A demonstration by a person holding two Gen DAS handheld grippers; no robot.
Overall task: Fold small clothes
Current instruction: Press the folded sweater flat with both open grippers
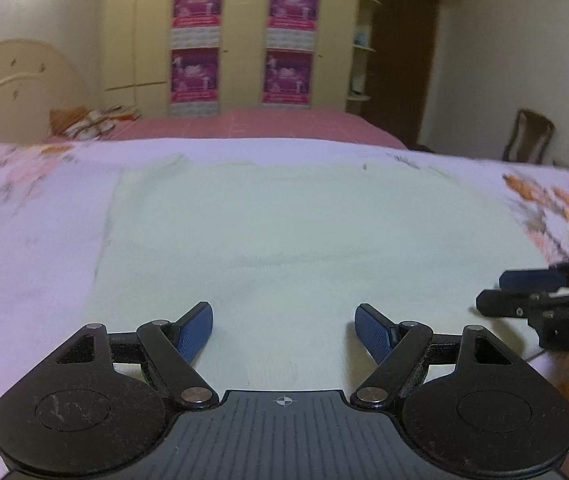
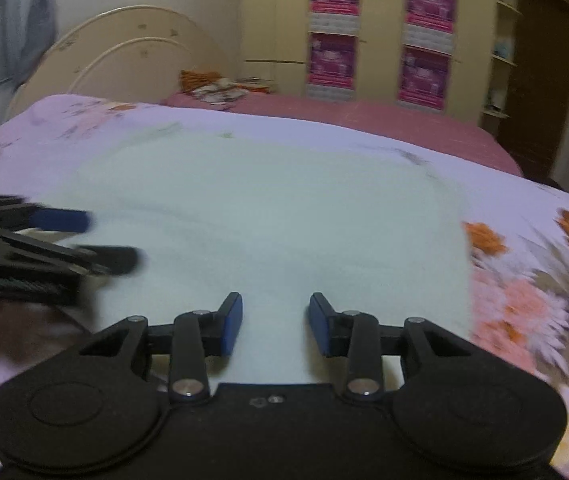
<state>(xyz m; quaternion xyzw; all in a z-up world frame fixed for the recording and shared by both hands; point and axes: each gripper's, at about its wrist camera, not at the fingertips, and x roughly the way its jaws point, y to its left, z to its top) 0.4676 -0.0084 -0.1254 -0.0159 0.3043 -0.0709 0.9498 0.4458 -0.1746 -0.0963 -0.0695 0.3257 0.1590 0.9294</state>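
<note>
A pale mint-white cloth (image 1: 292, 232) lies flat on the floral sheet, spread wide; it also shows in the right wrist view (image 2: 268, 216). My left gripper (image 1: 283, 320) is open and empty, hovering over the cloth's near edge. My right gripper (image 2: 275, 312) is open and empty over the cloth's near edge, further right. The right gripper shows at the right edge of the left wrist view (image 1: 492, 292). The left gripper shows at the left edge of the right wrist view (image 2: 112, 240). Both views are blurred.
The lilac floral sheet (image 1: 24, 240) covers the work surface around the cloth. Behind it lie a pink bed (image 1: 252, 124) with patterned pillows (image 1: 92, 122), a cream wardrobe with posters (image 1: 240, 40) and a wooden chair (image 1: 528, 136) at the right.
</note>
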